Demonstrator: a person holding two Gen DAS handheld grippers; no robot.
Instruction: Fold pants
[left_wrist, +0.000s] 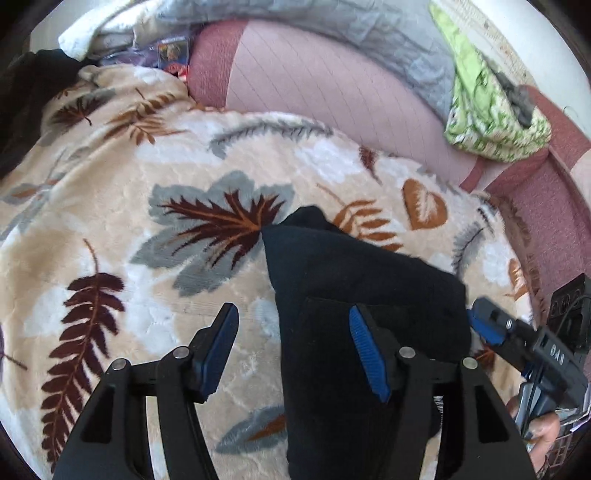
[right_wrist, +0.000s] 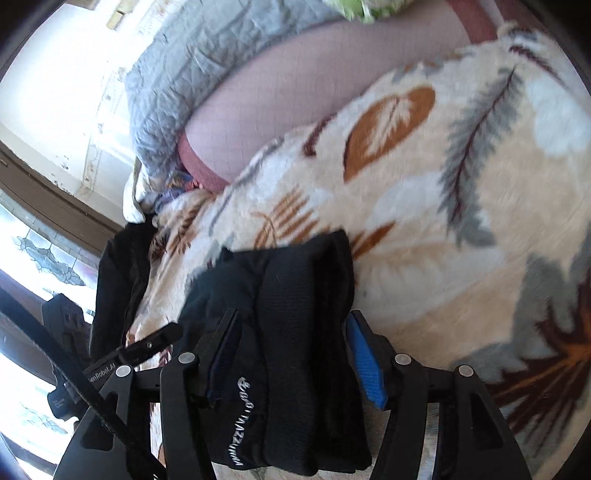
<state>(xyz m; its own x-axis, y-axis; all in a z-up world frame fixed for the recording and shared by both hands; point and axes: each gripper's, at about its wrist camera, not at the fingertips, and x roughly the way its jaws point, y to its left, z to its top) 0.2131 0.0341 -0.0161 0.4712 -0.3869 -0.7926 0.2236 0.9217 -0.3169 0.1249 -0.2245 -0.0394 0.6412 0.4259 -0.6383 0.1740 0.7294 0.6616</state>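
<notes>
black knit pants (left_wrist: 369, 295) bunched into a thick folded wad on a cream plush blanket with brown and grey leaves (left_wrist: 147, 258), near the blanket's right side. left gripper (left_wrist: 295, 347) spread wide over the wad's left edge, holding nothing; one blue-padded finger over bare blanket, the other over black cloth. right gripper (right_wrist: 291, 350) straddling the wad at its embroidered white lettering, cloth filling the gap; cannot tell whether clamped or merely around it, though the jaws look well apart.

risks, as judgement only:
- several layers stacked unevenly, so a pinch on the top layer alone likely to peel the fold open.
- plush pile underneath catching a lower finger, dragging blanket up together with the pants.
- the two grippers close together at the wad, so a collision or crossed pull likely to skew the fold.
- dark cloth on dark fingers hiding the true edge; easy to miss the hem.
- motion blur in the right wrist view hinting at speed; a fast release could let the bundle flop.

count: one pair of pants in hand, two grippers, one leaf blanket, one pink mattress sheet (left_wrist: 314, 85), one grey quilted cover (left_wrist: 369, 26), one green patterned cloth (left_wrist: 480, 110), one further dark garment (left_wrist: 26, 99) at the blanket's far left.
</notes>
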